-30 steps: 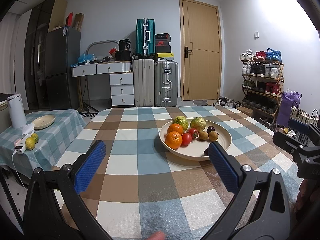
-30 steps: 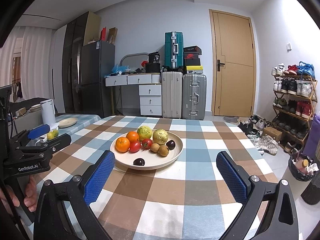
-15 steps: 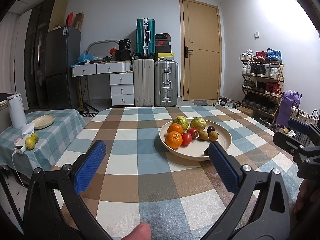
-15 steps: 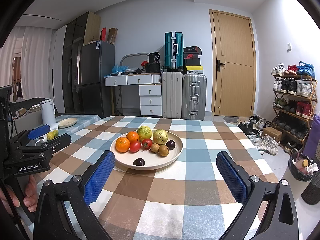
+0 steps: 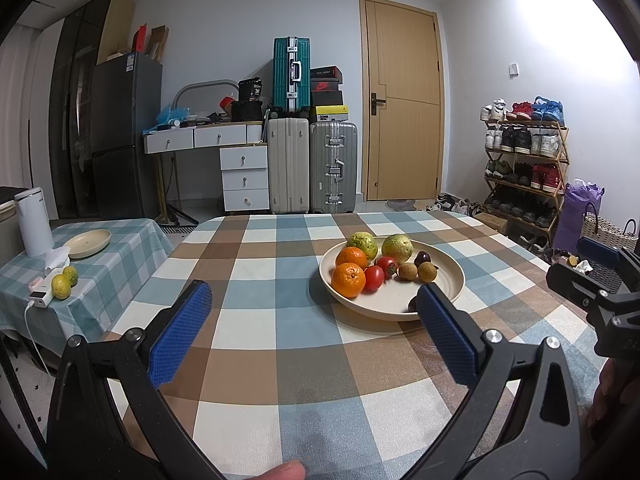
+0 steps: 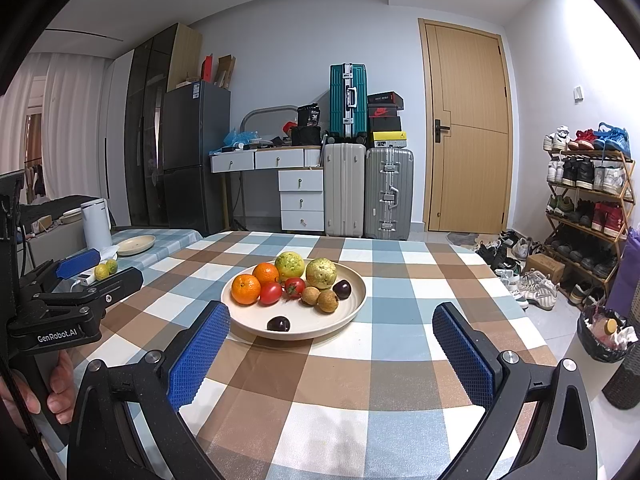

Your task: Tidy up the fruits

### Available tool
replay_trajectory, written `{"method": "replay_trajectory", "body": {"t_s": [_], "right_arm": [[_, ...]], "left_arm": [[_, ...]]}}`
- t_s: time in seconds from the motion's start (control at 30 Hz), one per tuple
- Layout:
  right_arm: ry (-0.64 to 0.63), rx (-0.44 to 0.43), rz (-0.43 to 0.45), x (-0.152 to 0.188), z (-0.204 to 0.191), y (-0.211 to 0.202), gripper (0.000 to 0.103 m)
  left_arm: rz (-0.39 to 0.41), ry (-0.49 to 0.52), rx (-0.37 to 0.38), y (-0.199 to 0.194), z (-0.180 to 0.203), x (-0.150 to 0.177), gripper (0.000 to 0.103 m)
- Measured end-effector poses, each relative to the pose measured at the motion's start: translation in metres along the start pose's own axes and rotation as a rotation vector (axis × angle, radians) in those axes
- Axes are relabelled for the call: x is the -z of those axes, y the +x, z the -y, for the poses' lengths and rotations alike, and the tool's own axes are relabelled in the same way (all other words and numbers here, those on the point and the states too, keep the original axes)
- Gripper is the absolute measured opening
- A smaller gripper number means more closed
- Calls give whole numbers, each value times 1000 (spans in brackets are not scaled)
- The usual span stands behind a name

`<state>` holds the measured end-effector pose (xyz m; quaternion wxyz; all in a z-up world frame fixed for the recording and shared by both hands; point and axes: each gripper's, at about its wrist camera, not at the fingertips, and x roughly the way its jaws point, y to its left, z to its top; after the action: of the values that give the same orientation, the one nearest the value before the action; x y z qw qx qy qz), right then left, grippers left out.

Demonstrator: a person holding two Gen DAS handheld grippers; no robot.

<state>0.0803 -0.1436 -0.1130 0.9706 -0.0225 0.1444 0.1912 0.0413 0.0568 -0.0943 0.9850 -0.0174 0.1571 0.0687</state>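
Observation:
A cream plate (image 5: 448, 288) (image 6: 352, 304) sits mid-table on the checked cloth and holds two oranges (image 5: 349, 279) (image 6: 245, 289), two green guavas (image 5: 397, 247) (image 6: 321, 273), two tomatoes (image 6: 271, 293), two brown longans (image 6: 327, 301) and dark plums (image 6: 279, 324). My left gripper (image 5: 314, 304) hovers open, near side and left of the plate, nothing between its blue pads. My right gripper (image 6: 330, 320) is open too, in front of the plate, empty. Each gripper shows at the edge of the other's view.
A low side table (image 5: 120, 248) at the left carries an empty cream plate (image 5: 88, 243), two green-yellow citrus fruits (image 5: 64, 282), a white kettle (image 5: 34, 222) and a power strip. Suitcases, drawers, a fridge and a shoe rack (image 6: 588, 208) stand beyond the table.
Both grippers stay put and open. Only a fingertip at the bottom edge of the left wrist view shifts slightly.

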Motion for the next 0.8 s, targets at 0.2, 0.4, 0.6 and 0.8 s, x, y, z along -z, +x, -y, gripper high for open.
{"method": "replay_trajectory", "body": {"t_s": [0.2,0.4,0.6,0.8], "right_arm": [[0,0,0,0,0,0,103],[0,0,0,0,0,0,103],[0,0,0,0,0,0,103],[1,0,0,0,0,0,103]], "left_arm": [[1,0,0,1,0,2,102],[1,0,0,0,0,0,102],[1,1,0,1,0,2,102],[1,0,0,0,0,0,102]]}}
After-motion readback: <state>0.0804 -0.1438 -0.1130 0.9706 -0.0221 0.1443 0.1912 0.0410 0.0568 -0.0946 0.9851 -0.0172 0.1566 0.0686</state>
